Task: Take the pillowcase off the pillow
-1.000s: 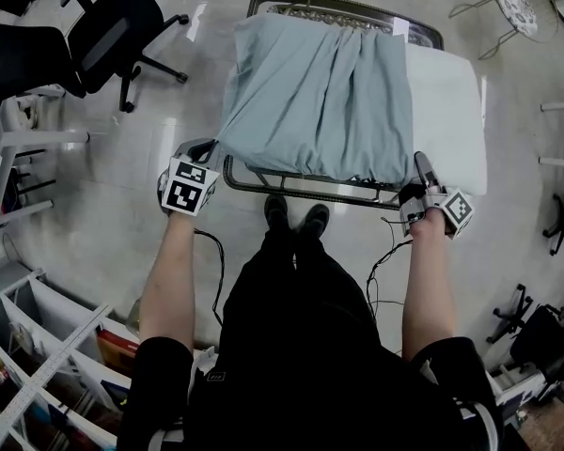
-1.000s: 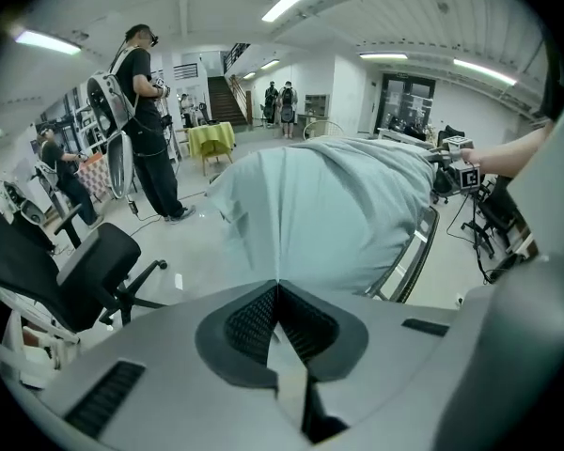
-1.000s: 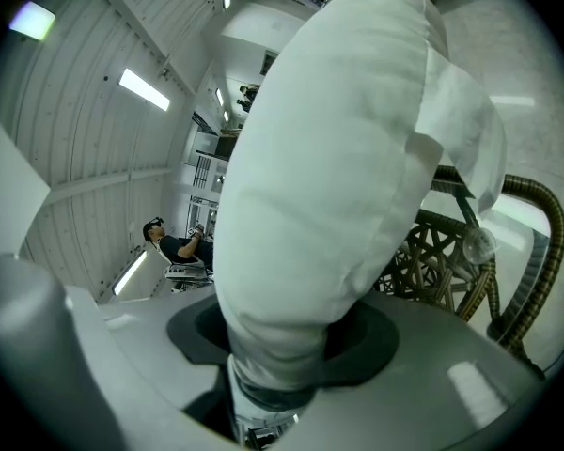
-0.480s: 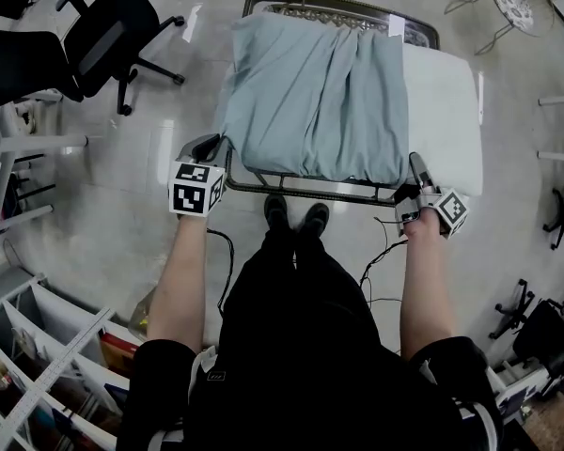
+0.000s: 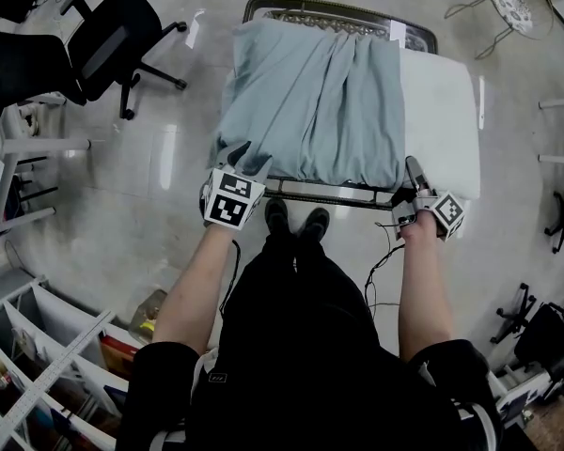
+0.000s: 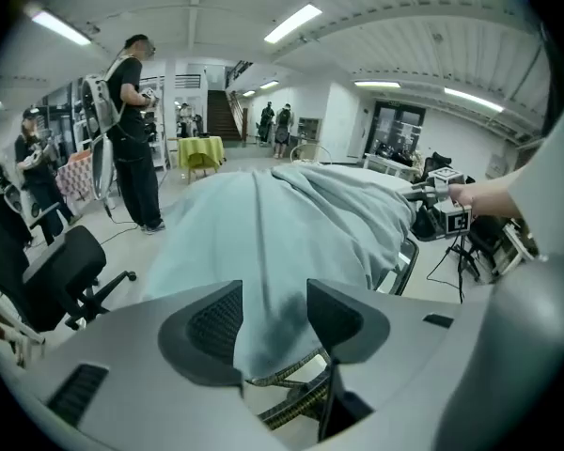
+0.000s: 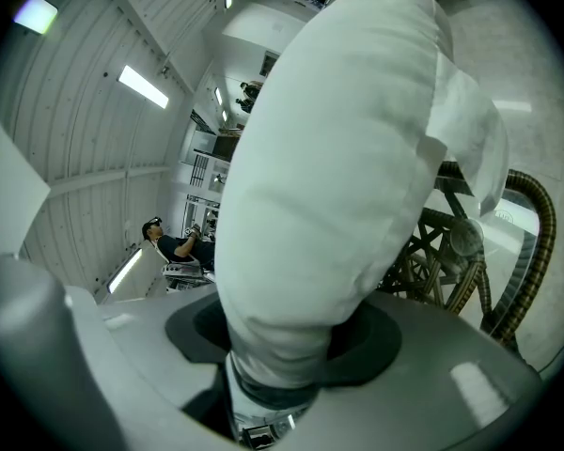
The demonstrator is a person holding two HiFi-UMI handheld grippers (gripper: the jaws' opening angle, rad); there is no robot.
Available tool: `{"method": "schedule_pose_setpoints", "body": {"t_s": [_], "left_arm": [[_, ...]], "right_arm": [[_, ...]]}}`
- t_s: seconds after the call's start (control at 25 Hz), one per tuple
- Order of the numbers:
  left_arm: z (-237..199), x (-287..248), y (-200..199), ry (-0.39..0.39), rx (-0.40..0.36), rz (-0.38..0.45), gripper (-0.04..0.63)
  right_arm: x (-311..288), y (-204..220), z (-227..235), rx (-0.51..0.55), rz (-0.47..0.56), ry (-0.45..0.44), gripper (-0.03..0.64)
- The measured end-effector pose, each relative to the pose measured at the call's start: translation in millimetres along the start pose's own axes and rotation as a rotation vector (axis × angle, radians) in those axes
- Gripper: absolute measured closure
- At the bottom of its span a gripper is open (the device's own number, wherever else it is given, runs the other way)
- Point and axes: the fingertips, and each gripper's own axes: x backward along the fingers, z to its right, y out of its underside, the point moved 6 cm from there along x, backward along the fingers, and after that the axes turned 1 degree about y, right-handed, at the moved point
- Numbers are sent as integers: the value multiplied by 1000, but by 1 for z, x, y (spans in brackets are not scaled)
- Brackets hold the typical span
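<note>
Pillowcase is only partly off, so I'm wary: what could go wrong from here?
The left tool's jaws have just been opening, with pillowcase cloth loose between them: it could slip out before they close.
The right tool clamps only the pillow's near corner; a hard pull might drag it free.

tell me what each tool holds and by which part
Right tool grips the white pillow by its near edge. Left tool holds nothing: its jaws have just been opening, pillowcase edge loose between them.
</note>
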Motion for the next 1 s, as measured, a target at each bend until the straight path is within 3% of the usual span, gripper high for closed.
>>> {"method": "schedule_pose_setpoints", "body": {"t_s": [0.2, 0.52, 0.72, 1.0], "left_arm": [[15, -34, -2, -4, -26, -71, 390], [20, -52, -8, 119, -48, -121, 391], [25, -65, -11, 110, -121, -157, 399], [26, -73, -14, 93, -99, -161, 405]], "right_arm": [[-3, 1, 3, 3, -8, -11, 380], [-2, 0, 3, 14, 9, 13, 380], [-3, 2, 3, 11, 7, 3, 380], [-2, 1, 4, 14, 15, 23, 380]]}}
